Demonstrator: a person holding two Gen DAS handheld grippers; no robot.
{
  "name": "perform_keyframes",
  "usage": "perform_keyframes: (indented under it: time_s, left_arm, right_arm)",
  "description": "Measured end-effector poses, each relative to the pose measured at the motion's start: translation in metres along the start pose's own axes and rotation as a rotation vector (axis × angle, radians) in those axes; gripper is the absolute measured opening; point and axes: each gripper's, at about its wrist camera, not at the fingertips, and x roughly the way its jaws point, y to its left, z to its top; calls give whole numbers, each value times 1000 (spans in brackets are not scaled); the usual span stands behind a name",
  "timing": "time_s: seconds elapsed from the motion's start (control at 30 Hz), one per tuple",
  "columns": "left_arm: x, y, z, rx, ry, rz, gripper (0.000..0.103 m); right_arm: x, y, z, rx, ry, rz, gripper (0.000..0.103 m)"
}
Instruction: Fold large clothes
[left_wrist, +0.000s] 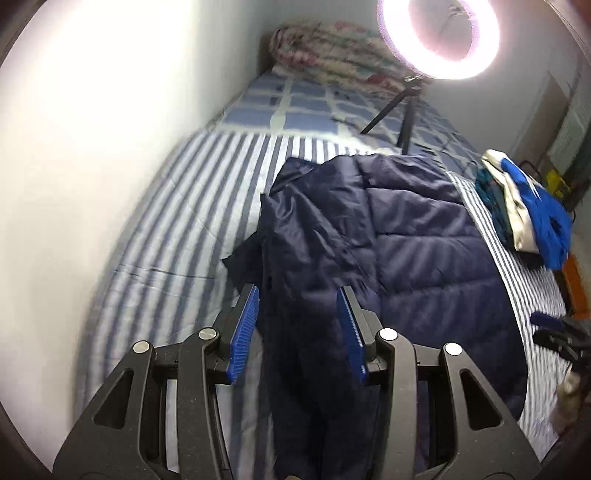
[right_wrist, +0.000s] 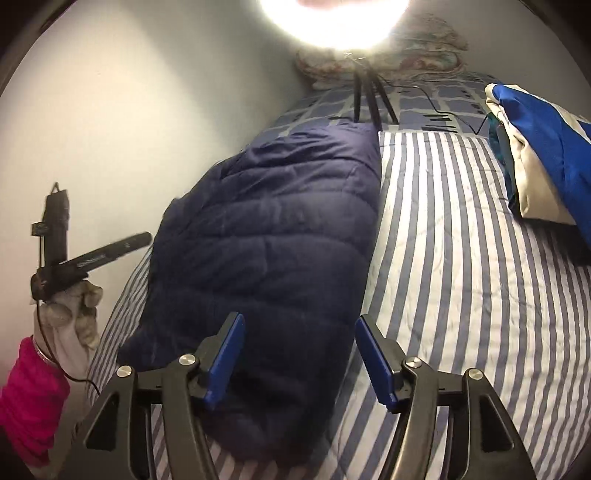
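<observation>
The navy quilted jacket (left_wrist: 388, 236) lies flat on the striped bed (left_wrist: 177, 229). The left gripper (left_wrist: 298, 328) hangs released above it, cloth reaching from 6 to 1 o'clock. The right gripper (right_wrist: 299, 354), jaws apart and empty, has the jacket toward 11 o'clock.

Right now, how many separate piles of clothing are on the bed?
2: the navy quilted jacket lying on the striped sheet, and a blue-and-white folded stack at the bed's right edge. More may lie outside view.
</observation>
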Motion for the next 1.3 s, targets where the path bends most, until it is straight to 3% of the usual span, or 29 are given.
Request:
perform_keyframes:
  time_s: [0.1,0.2,0.3,0.37,0.47,0.63,0.83,1.1,1.3]
  left_arm:
    - [31,14,-3,-35,34,60,47]
    - [53,29,-11,-83,85,30,54]
    - [47,50,-12,-189,73,-73,56]
    - [43,70,-11,-288,75,-163,67]
    - [41,99,-13,-418,83,-289,73]
    - [59,124,-19,-588,144,-505,74]
    - [78,128,-25,-630,178,-624,74]
    - [87,129,-23,-598,189,-629,74]
    - [94,108,-7,-508,192,-565,73]
  right_arm:
    - [15,-1,9,-17,13,-18,65]
    - [33,-8,5,-28,61,-30,65]
    - [39,-22,8,-13,64,6,65]
    - [35,-29,11,-15,39,33,77]
    - [35,-44,21,12,17,98,92]
    - [54,-70,32,110,71,194,94]
    - [73,-84,32,200,96,285,94]
    - [96,-82,30,201,128,313,95]
    - [111,-83,34,249,107,372,90]
